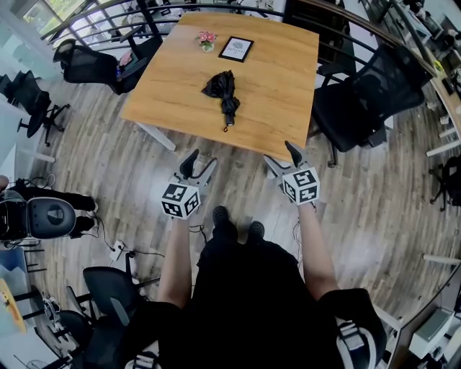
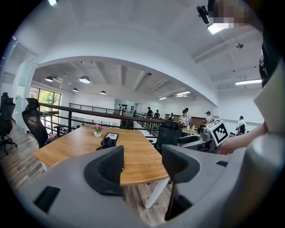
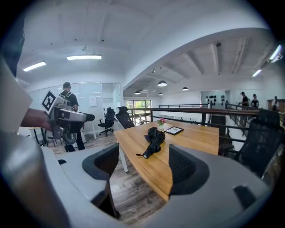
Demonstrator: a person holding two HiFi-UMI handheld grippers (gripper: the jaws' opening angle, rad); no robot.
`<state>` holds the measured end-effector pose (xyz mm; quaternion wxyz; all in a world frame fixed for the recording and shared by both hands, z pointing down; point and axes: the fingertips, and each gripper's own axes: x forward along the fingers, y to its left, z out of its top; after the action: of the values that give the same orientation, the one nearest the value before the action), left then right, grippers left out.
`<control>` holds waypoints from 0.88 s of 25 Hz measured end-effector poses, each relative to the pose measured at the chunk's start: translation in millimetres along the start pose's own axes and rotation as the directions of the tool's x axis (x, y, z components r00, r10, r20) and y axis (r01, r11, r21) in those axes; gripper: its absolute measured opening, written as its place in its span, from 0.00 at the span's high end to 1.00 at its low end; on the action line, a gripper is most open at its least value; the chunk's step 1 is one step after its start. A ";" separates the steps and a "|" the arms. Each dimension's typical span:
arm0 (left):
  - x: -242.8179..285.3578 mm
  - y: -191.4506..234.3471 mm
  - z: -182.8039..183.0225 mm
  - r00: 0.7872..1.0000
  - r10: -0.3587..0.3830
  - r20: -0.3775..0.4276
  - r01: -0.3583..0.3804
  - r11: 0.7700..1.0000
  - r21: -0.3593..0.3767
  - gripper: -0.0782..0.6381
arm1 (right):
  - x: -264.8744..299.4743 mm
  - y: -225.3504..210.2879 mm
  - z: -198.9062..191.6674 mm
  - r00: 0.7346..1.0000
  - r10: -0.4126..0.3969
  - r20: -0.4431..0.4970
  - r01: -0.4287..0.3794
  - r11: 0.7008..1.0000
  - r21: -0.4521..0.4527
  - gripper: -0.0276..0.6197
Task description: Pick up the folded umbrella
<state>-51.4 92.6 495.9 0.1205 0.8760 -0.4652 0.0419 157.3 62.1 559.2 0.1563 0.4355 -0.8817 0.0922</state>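
Note:
A black folded umbrella (image 1: 224,93) lies on the wooden table (image 1: 274,108), its handle toward the near edge; it also shows in the right gripper view as the umbrella (image 3: 153,139) and, small, in the left gripper view as the umbrella (image 2: 107,142). My left gripper (image 1: 201,163) and right gripper (image 1: 282,154) hang over the floor short of the table's near edge, well apart from the umbrella. Both stand open with nothing between their jaws.
A small pot of pink flowers (image 1: 207,39) and a framed picture (image 1: 236,48) stand at the table's far end. Black office chairs stand at the right (image 1: 367,94) and far left (image 1: 90,65). A railing (image 1: 108,14) runs behind. People (image 2: 183,118) are in the distance.

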 end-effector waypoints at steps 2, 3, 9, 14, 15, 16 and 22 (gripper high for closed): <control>1.0 6.7 0.3 1.000 -0.001 0.000 0.001 1.000 0.000 0.51 | 6.1 0.6 0.4 1.000 -0.006 -0.001 0.006 1.000 0.004 0.39; 1.3 10.8 0.0 1.000 -0.002 -0.001 0.002 1.000 -0.002 0.51 | 9.2 1.4 0.6 1.000 -0.008 -0.004 0.008 1.000 0.005 0.39; 4.6 45.0 3.3 1.000 -0.001 0.001 0.001 1.000 -0.016 0.51 | 30.7 4.2 8.9 0.999 -0.030 -0.013 0.030 0.999 0.012 0.39; 10.5 76.9 9.8 1.000 -0.005 0.007 0.006 1.000 -0.028 0.51 | 55.3 10.1 21.4 0.999 -0.049 -0.009 0.049 0.999 0.023 0.39; 11.8 83.2 10.9 1.000 -0.011 0.009 0.011 0.999 -0.032 0.51 | 60.3 11.5 23.1 0.999 -0.054 -0.008 0.054 0.998 0.027 0.39; 13.3 89.7 11.9 1.000 -0.016 0.010 0.017 0.999 -0.035 0.51 | 65.4 12.9 24.4 0.998 -0.060 -0.007 0.060 0.998 0.030 0.39; 19.9 123.8 17.5 0.999 -0.046 0.011 0.047 0.998 -0.032 0.51 | 90.1 20.8 32.7 0.995 -0.097 -0.001 0.097 0.994 0.044 0.40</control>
<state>-143.0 5.6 504.0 0.1332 0.8847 -0.4459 0.0270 82.8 -1.6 560.2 0.1506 0.4813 -0.8573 0.1037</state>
